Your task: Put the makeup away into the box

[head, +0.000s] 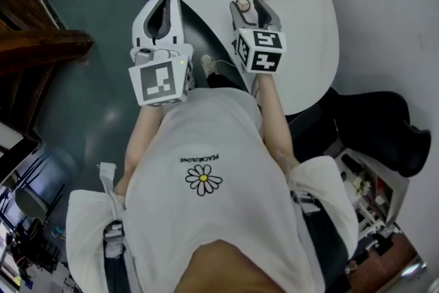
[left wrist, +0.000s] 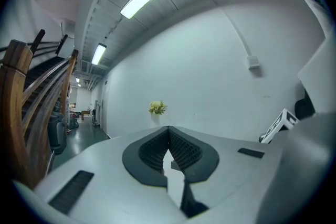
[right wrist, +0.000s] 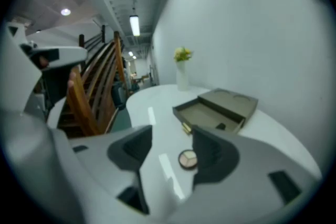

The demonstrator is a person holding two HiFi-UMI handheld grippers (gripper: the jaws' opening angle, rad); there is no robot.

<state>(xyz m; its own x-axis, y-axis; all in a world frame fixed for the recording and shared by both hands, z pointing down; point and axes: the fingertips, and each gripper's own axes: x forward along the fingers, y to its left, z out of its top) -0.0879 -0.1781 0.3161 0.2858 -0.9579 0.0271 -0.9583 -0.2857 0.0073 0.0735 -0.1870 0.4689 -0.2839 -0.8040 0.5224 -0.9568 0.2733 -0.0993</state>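
Observation:
A round makeup compact (right wrist: 187,159) with pale powder lies on the white table (right wrist: 157,107), just ahead of my right gripper (right wrist: 170,147) and near its right-hand finger (right wrist: 210,152). The jaws stand open and hold nothing. In the head view the compact (head: 242,5) sits right at the tip of my right gripper (head: 251,9). Farther back stands the olive-grey box (right wrist: 218,110) with its tray pulled out and a small dark item inside. A small gold item (right wrist: 186,127) lies at the box's front edge. My left gripper (left wrist: 169,132) is shut and empty, pointing level at the wall, off the table's left edge (head: 163,3).
A vase of yellow flowers (right wrist: 182,73) stands at the table's far end. Wooden stair railings (right wrist: 92,97) rise left of the table. A black chair (head: 384,127) stands to the right. The table's curved edge (head: 206,38) runs between the two grippers.

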